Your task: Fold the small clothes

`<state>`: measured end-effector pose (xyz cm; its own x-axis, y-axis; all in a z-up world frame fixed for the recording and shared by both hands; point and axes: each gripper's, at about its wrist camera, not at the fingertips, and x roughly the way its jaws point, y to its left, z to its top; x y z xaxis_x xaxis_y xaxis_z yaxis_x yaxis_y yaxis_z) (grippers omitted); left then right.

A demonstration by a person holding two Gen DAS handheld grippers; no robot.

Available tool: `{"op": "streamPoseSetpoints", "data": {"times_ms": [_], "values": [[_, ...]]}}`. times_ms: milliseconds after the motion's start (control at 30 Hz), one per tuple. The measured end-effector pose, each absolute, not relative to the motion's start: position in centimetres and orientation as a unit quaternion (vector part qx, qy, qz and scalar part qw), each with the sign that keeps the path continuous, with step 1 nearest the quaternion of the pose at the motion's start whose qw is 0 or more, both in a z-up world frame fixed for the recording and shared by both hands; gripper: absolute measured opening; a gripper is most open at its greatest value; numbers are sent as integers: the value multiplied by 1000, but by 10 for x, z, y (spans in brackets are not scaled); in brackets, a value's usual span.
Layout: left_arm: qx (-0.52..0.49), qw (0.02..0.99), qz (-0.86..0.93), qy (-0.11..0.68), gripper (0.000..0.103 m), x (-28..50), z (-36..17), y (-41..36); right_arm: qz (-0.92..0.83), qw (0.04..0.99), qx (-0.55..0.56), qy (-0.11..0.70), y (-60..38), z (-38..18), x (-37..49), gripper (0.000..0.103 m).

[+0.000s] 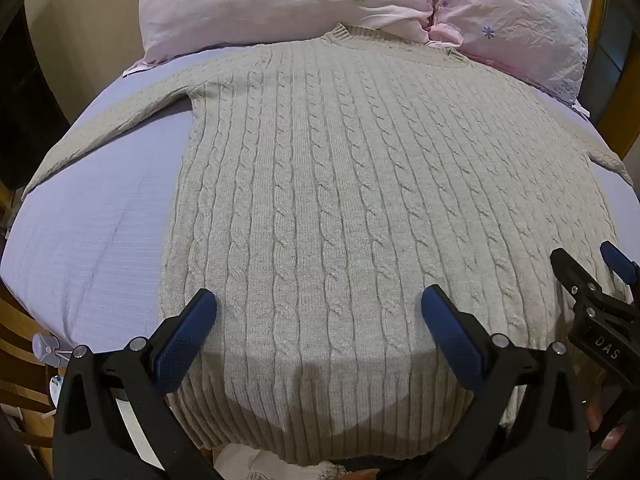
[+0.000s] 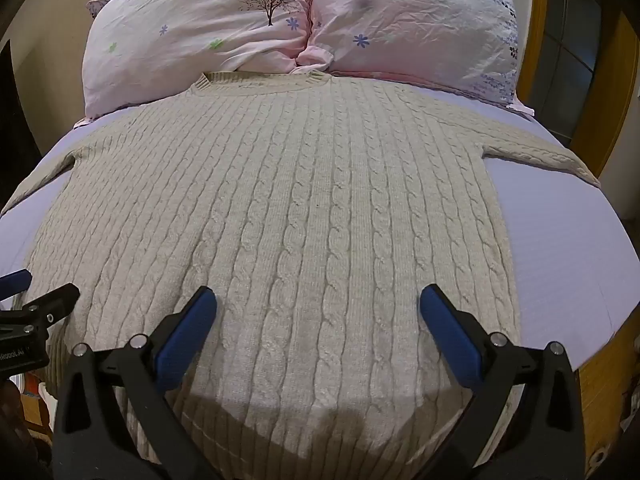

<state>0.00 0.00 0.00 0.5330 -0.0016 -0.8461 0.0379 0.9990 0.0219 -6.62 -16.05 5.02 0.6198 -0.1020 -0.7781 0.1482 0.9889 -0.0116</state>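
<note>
A beige cable-knit sweater (image 1: 340, 200) lies flat on a lilac bed sheet (image 1: 88, 248), collar far, ribbed hem near; it also shows in the right wrist view (image 2: 304, 220). Its sleeves spread out to both sides. My left gripper (image 1: 319, 304) is open and empty, hovering over the hem's left half. My right gripper (image 2: 318, 304) is open and empty over the hem's right half. The right gripper's fingers show at the right edge of the left wrist view (image 1: 592, 280); the left gripper shows at the left edge of the right wrist view (image 2: 36, 304).
Two pink flowered pillows (image 2: 200, 40) lie against the collar at the far end of the bed. Wooden furniture (image 1: 24, 360) stands to the near left, and a wooden door frame (image 2: 616, 120) to the right. The sheet (image 2: 568, 264) is bare right of the sweater.
</note>
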Motion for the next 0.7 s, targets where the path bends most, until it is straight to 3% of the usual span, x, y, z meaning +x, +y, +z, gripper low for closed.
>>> {"op": "streamPoseSetpoints", "data": {"times_ms": [700], "values": [[19,876,-11,482,102,2,1,0,-70,900,26,430,-161,51,-67,101]]}}
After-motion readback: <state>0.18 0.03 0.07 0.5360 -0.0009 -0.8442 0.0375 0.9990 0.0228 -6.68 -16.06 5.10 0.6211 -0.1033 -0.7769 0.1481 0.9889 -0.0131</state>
